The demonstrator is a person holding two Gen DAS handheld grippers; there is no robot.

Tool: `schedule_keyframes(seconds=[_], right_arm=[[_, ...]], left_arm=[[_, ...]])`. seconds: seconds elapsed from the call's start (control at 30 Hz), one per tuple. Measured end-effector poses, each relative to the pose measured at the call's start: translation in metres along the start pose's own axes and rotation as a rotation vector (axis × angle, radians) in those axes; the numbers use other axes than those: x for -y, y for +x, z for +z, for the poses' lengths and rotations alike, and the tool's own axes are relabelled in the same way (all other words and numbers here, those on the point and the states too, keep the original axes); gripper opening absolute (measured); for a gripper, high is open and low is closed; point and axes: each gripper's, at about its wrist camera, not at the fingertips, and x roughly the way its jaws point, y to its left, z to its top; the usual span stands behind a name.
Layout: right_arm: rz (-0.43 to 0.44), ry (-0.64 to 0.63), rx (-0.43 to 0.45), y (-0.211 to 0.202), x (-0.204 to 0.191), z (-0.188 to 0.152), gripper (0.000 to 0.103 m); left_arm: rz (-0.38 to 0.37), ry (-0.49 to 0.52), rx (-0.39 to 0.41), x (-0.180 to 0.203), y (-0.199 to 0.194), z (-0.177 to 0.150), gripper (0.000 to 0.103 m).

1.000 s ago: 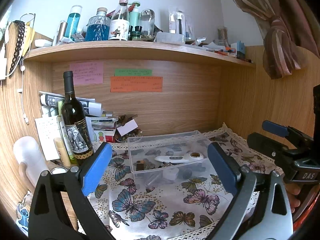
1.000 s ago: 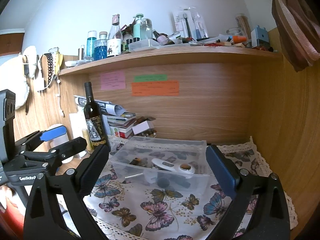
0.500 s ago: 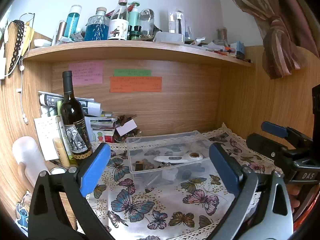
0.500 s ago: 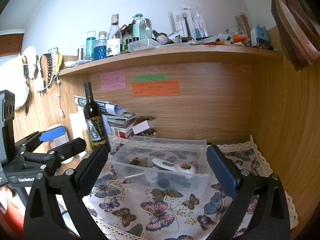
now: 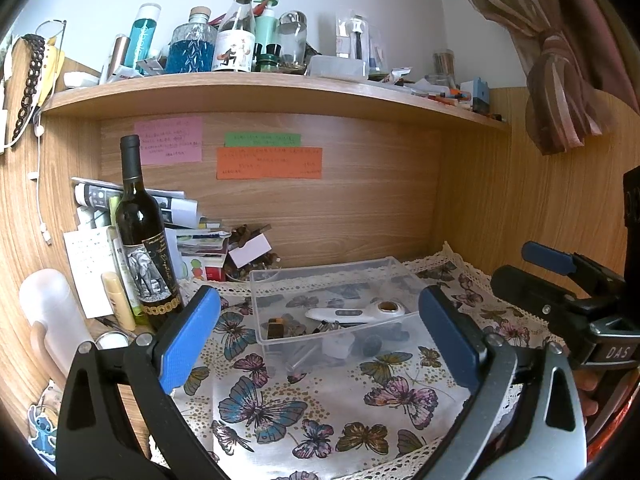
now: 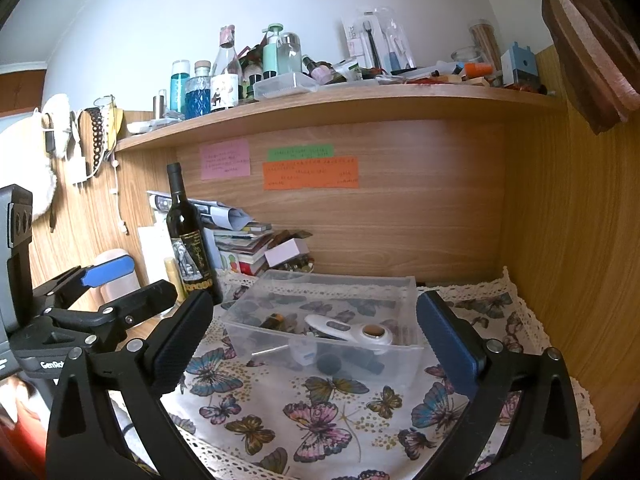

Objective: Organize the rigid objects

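Both grippers, left (image 5: 320, 336) and right (image 6: 316, 334), stand released, holding nothing; I aim them at the bin (image 6: 400, 350) on the cloth (image 6: 320, 412); thermometer (image 6: 348, 330) lies inside.

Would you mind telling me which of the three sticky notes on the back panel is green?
The green note is the narrow strip directly above the wide orange note; the pink note sits apart to their left.

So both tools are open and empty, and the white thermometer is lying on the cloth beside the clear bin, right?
Not quite. The white thermometer lies inside the clear bin, not on the cloth, as the right wrist view shows. Both the left tool and right tool are open and empty.
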Motion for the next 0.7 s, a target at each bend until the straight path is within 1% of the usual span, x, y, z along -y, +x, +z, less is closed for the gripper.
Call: schedule_keyframes(seconds=[0.4,0.7], right_arm=[[-0.007,0.003,-0.011,0.0042,-0.0022,-0.0028,0.103],[-0.011,0.011,-0.019,0.0054,-0.0017,-0.0045,0.103]], left_arm=[[-0.007,-0.016,-0.020,-0.0037,0.0050,-0.0009,0.102],[-0.001,-0.018,-0.008,-0.0075,0.0037,0.0000,0.102]])
